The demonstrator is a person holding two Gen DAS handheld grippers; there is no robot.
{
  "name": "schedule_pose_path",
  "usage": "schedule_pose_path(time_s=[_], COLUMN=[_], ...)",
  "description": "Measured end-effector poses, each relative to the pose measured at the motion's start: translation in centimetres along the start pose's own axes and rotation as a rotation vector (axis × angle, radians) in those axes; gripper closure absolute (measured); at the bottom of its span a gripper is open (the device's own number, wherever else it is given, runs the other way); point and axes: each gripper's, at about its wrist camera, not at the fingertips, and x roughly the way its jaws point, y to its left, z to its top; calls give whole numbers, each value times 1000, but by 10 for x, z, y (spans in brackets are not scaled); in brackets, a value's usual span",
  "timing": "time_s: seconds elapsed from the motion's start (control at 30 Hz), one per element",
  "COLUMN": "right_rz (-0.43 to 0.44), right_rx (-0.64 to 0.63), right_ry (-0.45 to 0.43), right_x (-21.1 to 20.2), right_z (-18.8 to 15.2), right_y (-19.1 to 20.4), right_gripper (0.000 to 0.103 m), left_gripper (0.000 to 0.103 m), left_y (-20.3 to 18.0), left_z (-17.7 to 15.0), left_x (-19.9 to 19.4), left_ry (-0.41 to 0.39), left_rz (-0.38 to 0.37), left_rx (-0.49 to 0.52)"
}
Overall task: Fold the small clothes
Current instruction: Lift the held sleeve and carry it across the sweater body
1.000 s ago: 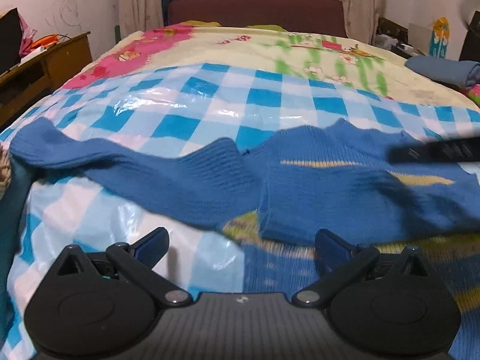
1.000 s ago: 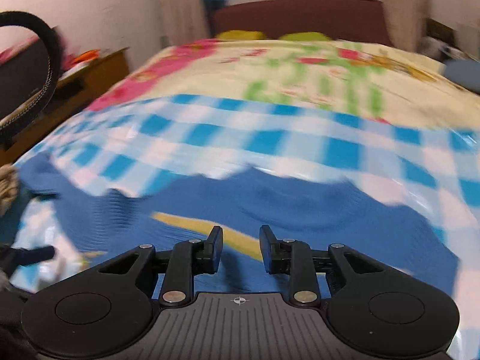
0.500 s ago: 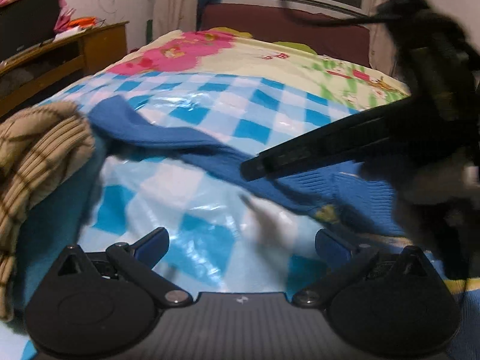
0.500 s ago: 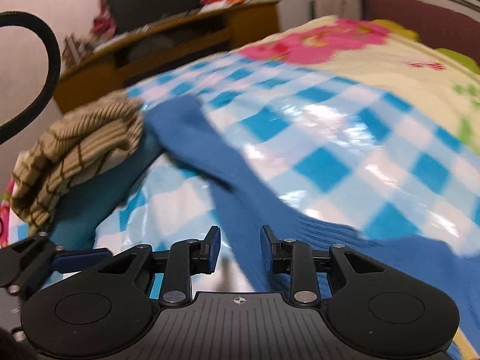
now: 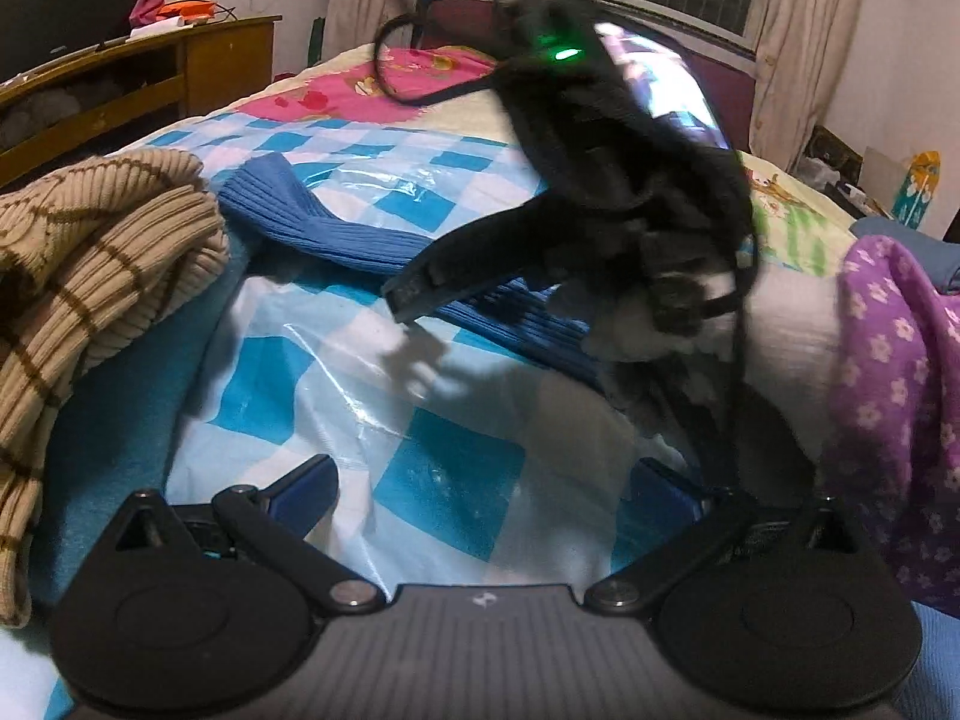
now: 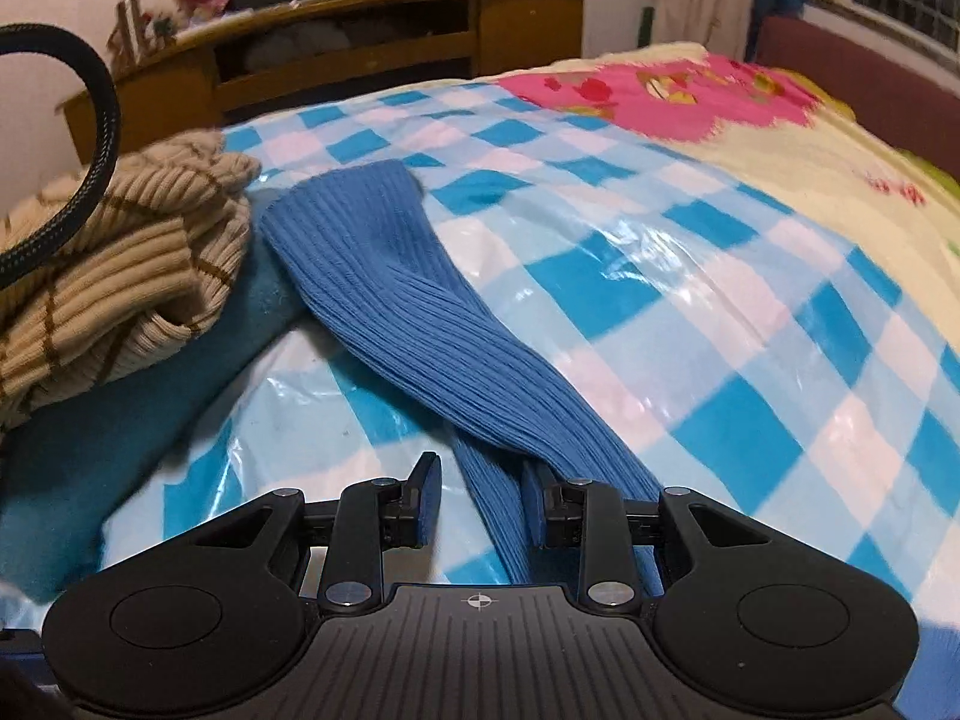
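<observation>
A blue ribbed knit sweater sleeve [image 6: 414, 324] lies stretched across the blue-and-white checked plastic sheet [image 6: 750, 324] on the bed; it also shows in the left wrist view [image 5: 336, 228]. My right gripper [image 6: 480, 507] is partly open, low over the sleeve, with the sleeve's lower part passing between its jaws. In the left wrist view the right gripper [image 5: 414, 294] reaches in from the right, its tip at the sleeve. My left gripper [image 5: 486, 498] is wide open and empty above the checked sheet.
A beige striped knit garment [image 6: 114, 276] lies piled on a teal cloth [image 6: 138, 420] at the left. A wooden desk [image 6: 372, 42] stands behind. A purple flowered sleeve [image 5: 894, 384] of the person is at right. The flowered bedspread [image 6: 780, 138] runs back to the headboard.
Both grippers swung left along the sweater toward its sleeve. The right gripper came down over the sleeve and opened slightly. The beige garment came into view.
</observation>
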Motion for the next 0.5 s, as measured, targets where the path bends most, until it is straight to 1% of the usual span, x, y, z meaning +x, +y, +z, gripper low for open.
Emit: schedule_pose_path(time_s=[0.03,0.07,0.1,0.13,0.2,0.33,0.4,0.43,0.47,0.5], right_rz=[-20,-26,-25,-18,32,110,150,145,125,119], right_rx=[-13,-11,11,44,154,370,532,588,606,585], right_ry=[7,16,19,9,-49,-216,-322,-366,-386,-377], right_x=[3,6,6,3,-17,-89,-132,-151,-167,-175], right_z=[2,5,8,11,14,7,-11,-22,-33,-40], right_y=[2,3,1,-3,-19,-64,-97,-111,-121,-126], right_gripper=[74,79,90,97,102,103,103,103,103,103], left_gripper=[0,0,0,0,0,0,0,0,0,0], left_y=[0,0,1,0,-2,-13,-23,-28,-34,-38], left_z=[0,0,1,1,3,10,13,15,15,15], left_x=[-1,-2,-4,-5,-9,-11,-12,-13,-13,-14], left_ry=[0,-1,-2,-4,-15,-30,-39,-45,-55,-65], left_rz=[3,6,7,7,4,-13,-31,-44,-56,-61], left_rx=[-2,-1,0,1,7,33,47,57,67,69])
